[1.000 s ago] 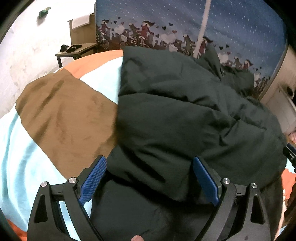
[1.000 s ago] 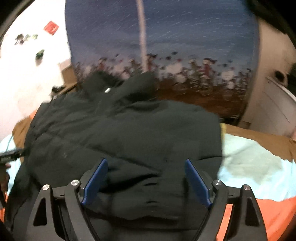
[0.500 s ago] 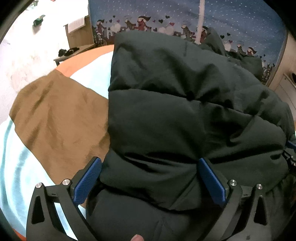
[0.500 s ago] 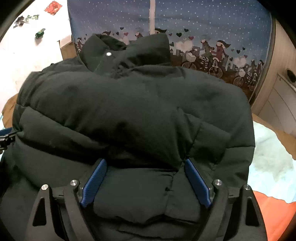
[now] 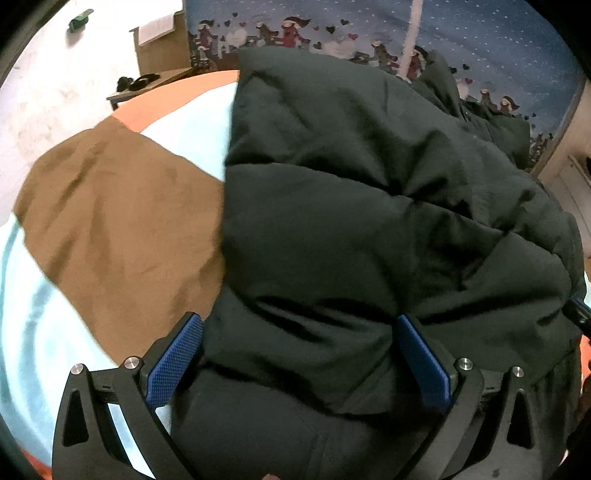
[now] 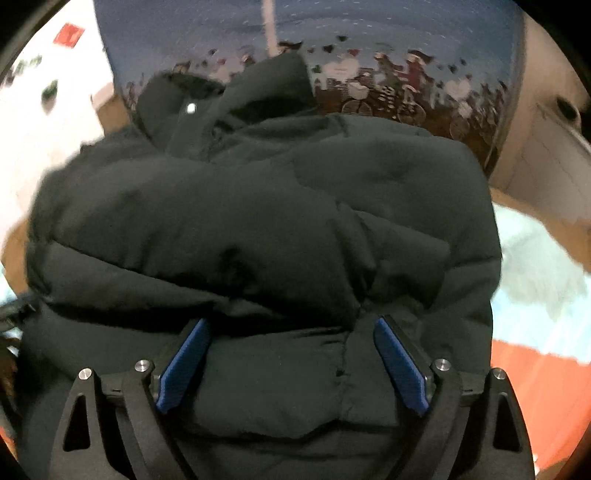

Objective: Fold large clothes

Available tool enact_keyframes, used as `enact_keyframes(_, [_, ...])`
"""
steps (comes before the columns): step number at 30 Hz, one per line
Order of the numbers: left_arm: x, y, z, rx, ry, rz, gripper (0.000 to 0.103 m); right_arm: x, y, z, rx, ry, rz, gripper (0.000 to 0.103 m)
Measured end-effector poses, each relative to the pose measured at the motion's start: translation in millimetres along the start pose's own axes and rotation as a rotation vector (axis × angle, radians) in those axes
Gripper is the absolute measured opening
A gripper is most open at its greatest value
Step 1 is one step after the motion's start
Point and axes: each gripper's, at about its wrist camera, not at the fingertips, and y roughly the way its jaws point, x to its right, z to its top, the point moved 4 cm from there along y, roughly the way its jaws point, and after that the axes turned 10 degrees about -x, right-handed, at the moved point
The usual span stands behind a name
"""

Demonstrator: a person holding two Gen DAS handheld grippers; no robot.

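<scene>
- Straddling a thick fold of the black quilted puffer jacket (image 5: pixel 369 221), the left gripper (image 5: pixel 299 354) is keeping its blue-padded fingers (image 5: pixel 173 362) spread wide; the padded cloth is bulging up between them, but the pads are not closing on it as far as the left wrist view shows.
- The right gripper (image 6: pixel 291 358) is sitting the same way at the jacket's near edge, its blue fingers (image 6: pixel 400 369) parted with the hem panel lying between them, apparently touching rather than pinching.
- Judging by this, both tools are pressing or steadying the doubled-over bulk so the springy filling is not unfolding itself, one on each side so the load is shared.
- The jacket is lying folded on the bed, its upper layer overlapping the lower one near the fingers, and its collar with a small silver snap (image 6: pixel 191 108) is pointing away towards the far end.
- Under it, a bedspread of brown, pale blue and orange patches (image 5: pixel 110 229) is giving a soft, wide surface for the fold.
- Beyond, a dark blue curtain printed with cyclists and hearts (image 5: pixel 480 33) is hanging behind the bed, and a small wooden side bench (image 5: pixel 147 85) is standing by the white wall.
</scene>
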Motion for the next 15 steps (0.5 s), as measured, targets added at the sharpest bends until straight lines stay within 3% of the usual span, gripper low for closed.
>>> enact_keyframes(5, [2.2,-20.7,-11.2,-0.005,-0.011,-0.026,0.102,1.3,-30.2,-10.3,-0.009,0.06,0.045,0.092])
enact_keyframes(13, [19.5,-80.7,-23.6,-0.065,-0.023,-0.202,0.102,-16.3,-87.9,-35.5,-0.018,0.052,-0.025,0.094])
enact_keyframes(15, [24.6,-101.9,-21.4,-0.056,0.011,-0.202,0.102,-27.9,-109.1,-39.4,-0.01,0.053,-0.032,0.094])
